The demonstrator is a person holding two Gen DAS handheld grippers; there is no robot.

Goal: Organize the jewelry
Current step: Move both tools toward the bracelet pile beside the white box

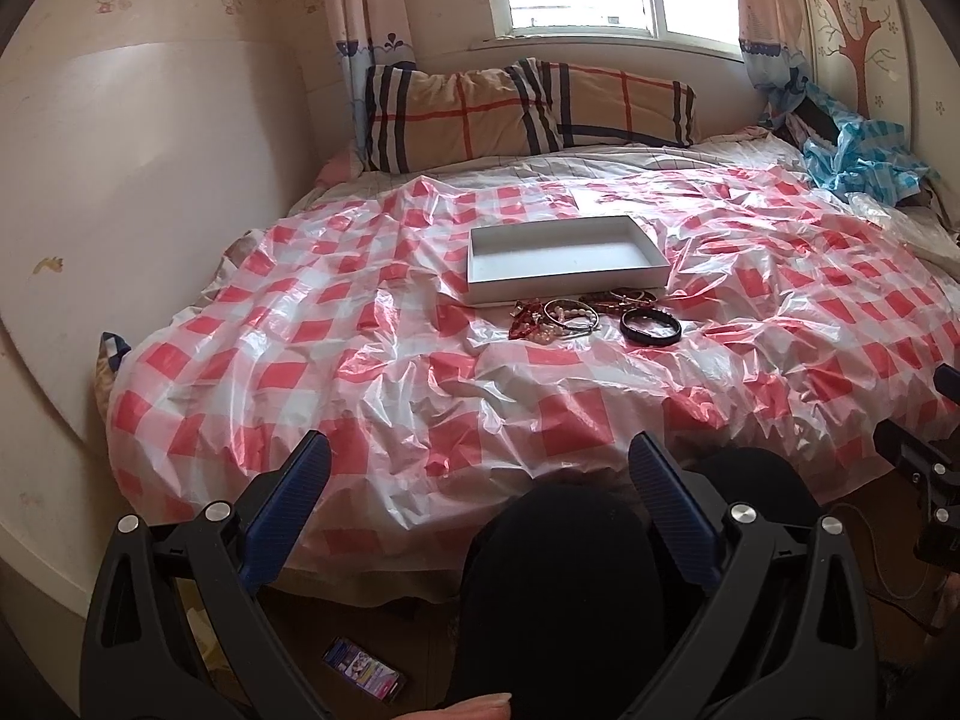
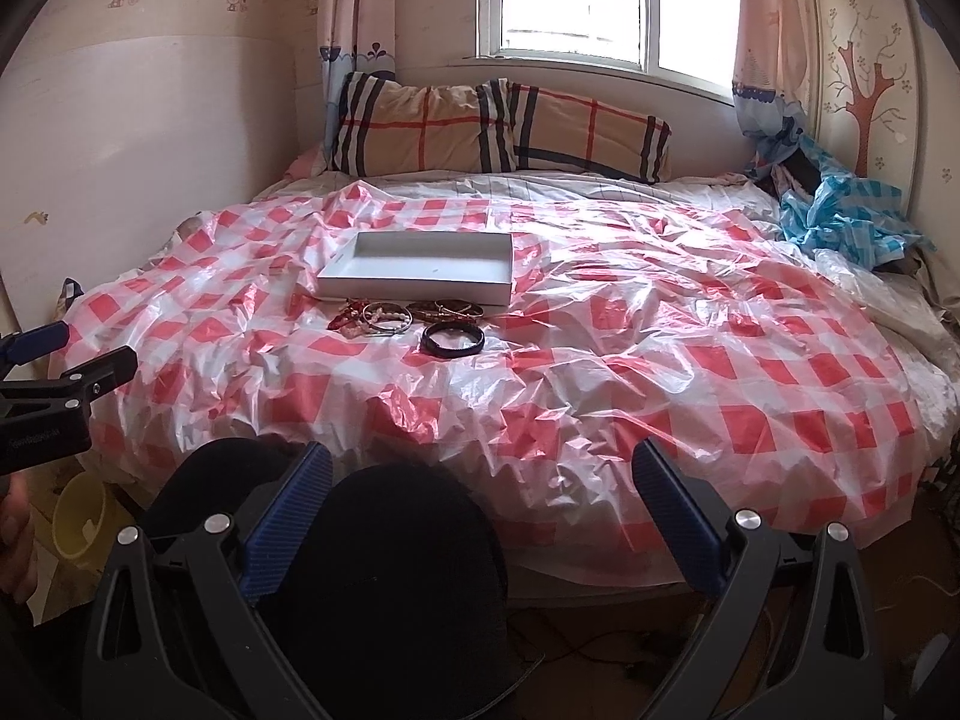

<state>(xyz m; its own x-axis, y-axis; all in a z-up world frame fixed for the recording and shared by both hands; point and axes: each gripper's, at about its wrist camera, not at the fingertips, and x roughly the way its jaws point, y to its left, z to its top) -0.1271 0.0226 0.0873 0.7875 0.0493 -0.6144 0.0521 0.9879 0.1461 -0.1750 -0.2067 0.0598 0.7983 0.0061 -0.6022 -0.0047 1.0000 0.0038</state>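
Observation:
An empty white shallow box (image 1: 564, 258) (image 2: 420, 270) lies on the red-and-white checked plastic sheet (image 1: 360, 372) (image 2: 660, 360) covering the bed. Just in front of it lies a small heap of jewelry: a black bangle (image 1: 651, 327) (image 2: 453, 339), pearl and silver bracelets (image 1: 570, 318) (image 2: 387, 318), brown-gold bangles (image 1: 618, 300) (image 2: 447, 309) and a red piece (image 1: 528, 321) (image 2: 345, 318). My left gripper (image 1: 480, 468) is open and empty, well short of the jewelry near the bed's front edge. My right gripper (image 2: 480, 474) is open and empty, also back from the bed.
Plaid pillows (image 1: 528, 114) (image 2: 498, 126) lie at the head under the window. Blue checked plastic (image 1: 858, 156) (image 2: 840, 210) is bunched at the back right. The person's dark knees (image 1: 564, 588) (image 2: 384, 570) are below the grippers. A phone (image 1: 366, 669) lies on the floor.

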